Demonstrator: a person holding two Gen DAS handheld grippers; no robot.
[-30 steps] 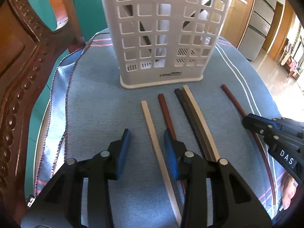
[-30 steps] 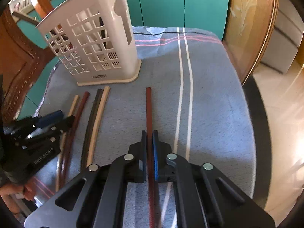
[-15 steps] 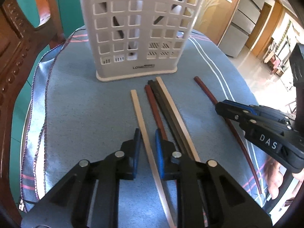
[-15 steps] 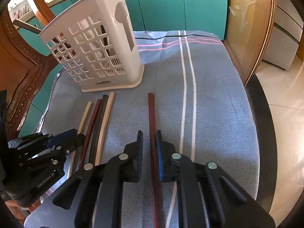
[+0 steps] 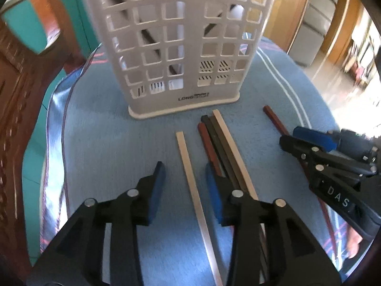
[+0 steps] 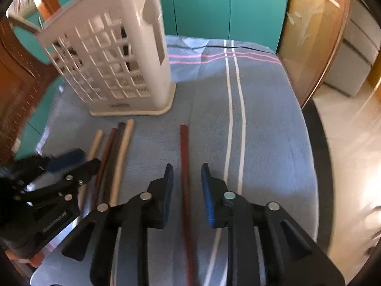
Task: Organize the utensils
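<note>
A white slotted utensil basket (image 5: 181,47) (image 6: 114,66) stands upright on the blue cloth, with dark sticks inside it. Before it lie several chopsticks. A pale chopstick (image 5: 190,171) (image 6: 96,143) runs between the fingers of my left gripper (image 5: 185,169) (image 6: 71,164); the jaws are opening and the pads stand clear of it. A red-brown, dark and beige bundle (image 5: 223,150) (image 6: 116,147) lies just right of it. A single red-brown chopstick (image 6: 183,143) (image 5: 273,116) lies flat between the fingers of my right gripper (image 6: 187,168) (image 5: 309,143), whose jaws are opening too, untouched by either pad.
A carved wooden chair (image 5: 19,119) rises at the left edge of the table. The striped blue cloth (image 6: 262,119) covers the tabletop, whose dark rim (image 6: 319,143) drops to the floor on the right. Teal cabinets (image 6: 226,4) stand behind.
The right jaws, shut on the red-brown chopstick a second ago, have parted, and it lies on the cloth. The left jaws narrowed around the pale chopstick, then widened again.
</note>
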